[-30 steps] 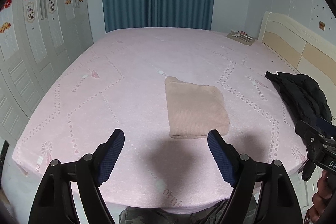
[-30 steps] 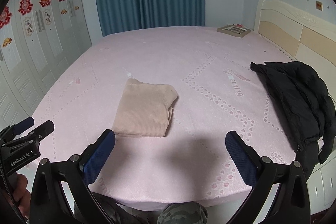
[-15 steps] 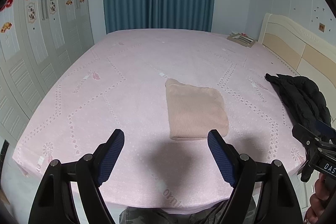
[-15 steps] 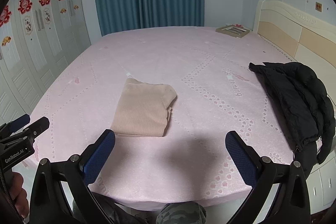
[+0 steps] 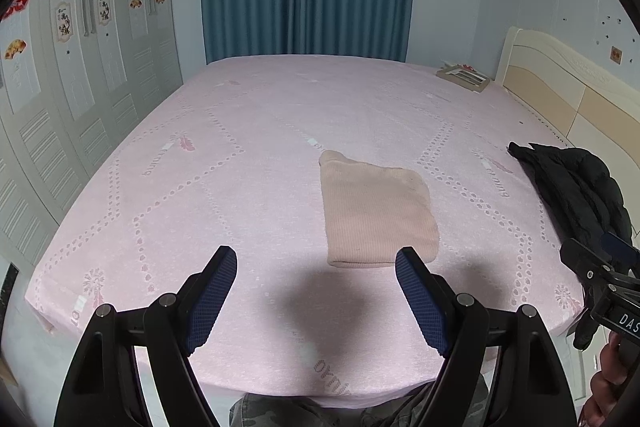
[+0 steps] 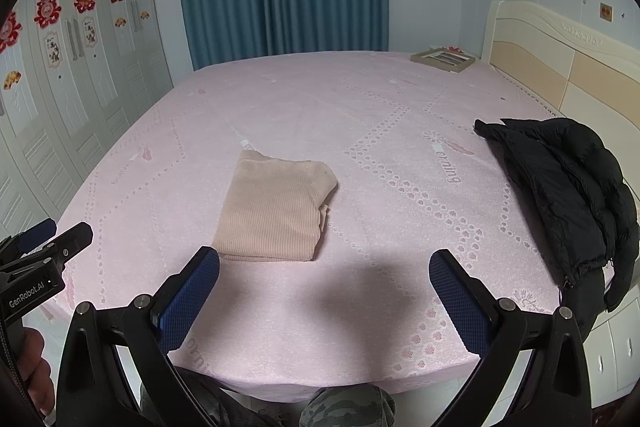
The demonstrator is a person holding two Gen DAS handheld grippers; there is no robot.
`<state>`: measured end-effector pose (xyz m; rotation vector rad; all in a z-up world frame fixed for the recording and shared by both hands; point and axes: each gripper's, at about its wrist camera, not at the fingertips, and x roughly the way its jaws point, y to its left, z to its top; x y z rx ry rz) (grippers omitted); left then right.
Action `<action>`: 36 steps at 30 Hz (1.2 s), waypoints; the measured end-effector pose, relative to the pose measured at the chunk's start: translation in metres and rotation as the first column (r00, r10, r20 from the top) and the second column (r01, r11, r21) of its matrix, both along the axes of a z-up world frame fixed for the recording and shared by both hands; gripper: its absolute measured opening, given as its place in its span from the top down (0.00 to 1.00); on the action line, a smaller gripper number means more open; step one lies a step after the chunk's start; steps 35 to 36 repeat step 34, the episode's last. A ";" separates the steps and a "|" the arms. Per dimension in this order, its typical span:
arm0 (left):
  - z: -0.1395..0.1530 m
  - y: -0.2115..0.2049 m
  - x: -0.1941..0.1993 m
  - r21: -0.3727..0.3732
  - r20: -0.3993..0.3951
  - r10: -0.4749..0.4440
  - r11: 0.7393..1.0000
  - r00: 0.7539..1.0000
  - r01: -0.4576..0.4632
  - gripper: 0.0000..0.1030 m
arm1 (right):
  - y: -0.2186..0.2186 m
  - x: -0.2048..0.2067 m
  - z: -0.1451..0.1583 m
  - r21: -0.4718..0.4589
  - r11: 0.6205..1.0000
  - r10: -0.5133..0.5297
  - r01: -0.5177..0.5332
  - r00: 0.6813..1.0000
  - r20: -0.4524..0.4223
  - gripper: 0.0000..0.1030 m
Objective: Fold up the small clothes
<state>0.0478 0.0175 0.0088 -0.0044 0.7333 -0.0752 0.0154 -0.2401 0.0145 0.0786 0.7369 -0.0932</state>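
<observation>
The left claw (image 5: 316,263) is spread wide with nothing between its blue pads, and it hangs over the near edge of the bed (image 5: 248,131). The right claw (image 6: 324,265) is spread wide too and holds nothing; it hangs over the same edge, just beside the left one.

From the left claw, the beige knit top (image 5: 376,215) lies on the pink bed cover at about one o'clock, a little past the tips. From the right claw the same top (image 6: 276,211) sits at about eleven o'clock, again just beyond the tips. Neither claw touches it. It looks already folded into a compact rectangle, with stacked layers showing along its right edge in the right wrist view.

Farther out, a black puffy jacket (image 6: 560,187) lies near the headboard side at about two o'clock, well apart from the top. A picture frame (image 6: 444,59) rests at the far corner of the bed, near one o'clock.

My reading is that this piece is done, or nearly so, and both claws are pausing between steps. The next move likely calls for either a last tidy of the loose right edge or a reach toward another garment. Whether the jacket counts as a small garment, I cannot say. Any grasp of the top needs the pads lowered flat so they catch all layers and do not undo the fold.
</observation>
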 end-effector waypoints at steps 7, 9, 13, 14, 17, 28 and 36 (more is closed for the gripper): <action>0.001 0.000 -0.001 0.000 0.003 -0.001 1.000 1.000 0.001 0.22 | 0.003 -0.001 0.001 -0.004 1.000 -0.001 0.001 1.000 0.002 0.00; 0.001 0.001 -0.001 -0.003 0.003 -0.001 1.000 1.000 0.002 0.22 | 0.003 0.000 0.002 -0.005 1.000 -0.001 0.001 1.000 0.002 0.00; 0.002 0.002 -0.001 -0.002 0.006 -0.004 1.000 1.000 0.004 0.22 | 0.003 -0.001 0.001 -0.002 1.000 -0.002 0.002 1.000 0.001 0.00; 0.002 0.002 -0.001 -0.004 0.006 -0.006 1.000 1.000 0.006 0.22 | 0.003 -0.001 0.001 -0.002 1.000 -0.003 0.003 1.000 0.000 0.00; 0.003 0.004 -0.002 -0.007 0.008 -0.006 1.000 1.000 0.006 0.22 | 0.002 0.000 0.001 -0.001 1.000 -0.002 0.002 1.000 0.000 0.00; 0.006 0.003 -0.002 -0.008 0.015 -0.008 1.000 1.000 0.008 0.22 | 0.001 -0.001 0.001 0.001 1.000 -0.004 0.004 1.000 0.003 0.00; 0.006 0.002 -0.001 -0.012 0.011 -0.006 1.000 1.000 0.006 0.22 | 0.002 -0.001 0.000 -0.003 1.000 -0.004 0.004 1.000 0.003 0.00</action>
